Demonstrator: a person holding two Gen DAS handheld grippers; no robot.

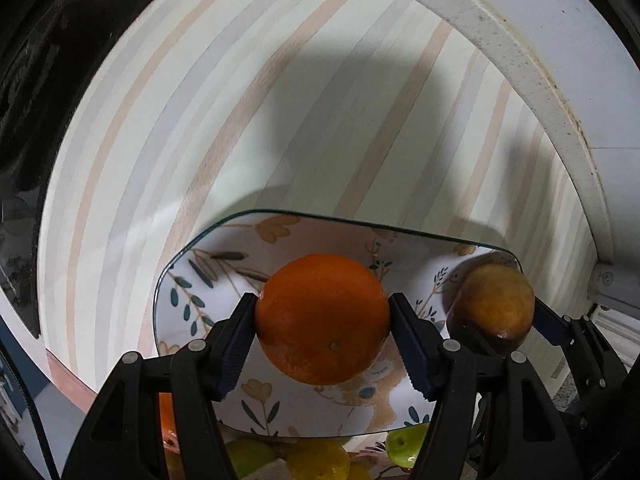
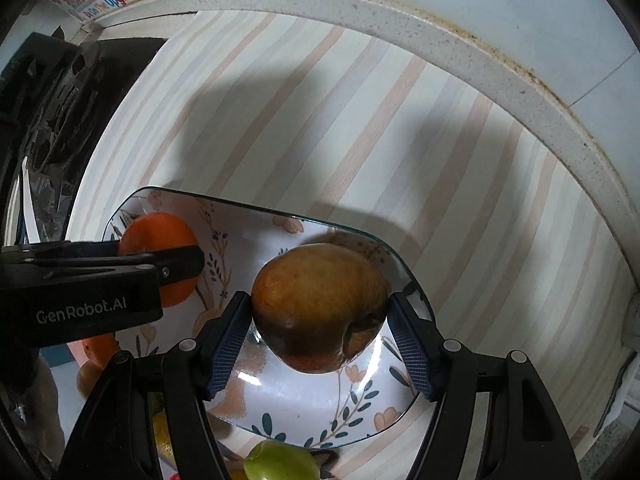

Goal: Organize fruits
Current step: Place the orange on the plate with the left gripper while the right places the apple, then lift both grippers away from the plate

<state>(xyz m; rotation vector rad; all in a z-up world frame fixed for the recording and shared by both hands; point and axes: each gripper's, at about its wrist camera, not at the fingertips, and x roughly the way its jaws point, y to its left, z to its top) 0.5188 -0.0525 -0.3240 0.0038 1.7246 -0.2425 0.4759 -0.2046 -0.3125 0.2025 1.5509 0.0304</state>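
Observation:
My left gripper is shut on an orange and holds it over a floral plate. My right gripper is shut on a brownish-yellow pear-like fruit over the same plate. In the left wrist view that brown fruit shows at the right, between the right gripper's fingers. In the right wrist view the orange and the left gripper's body show at the left. Green and yellow fruits lie below the plate's near edge, partly hidden; one green fruit shows in the right wrist view.
The plate rests on a striped mat on a counter with a white speckled raised edge. A black stove stands at the left. More orange fruit lies at the lower left.

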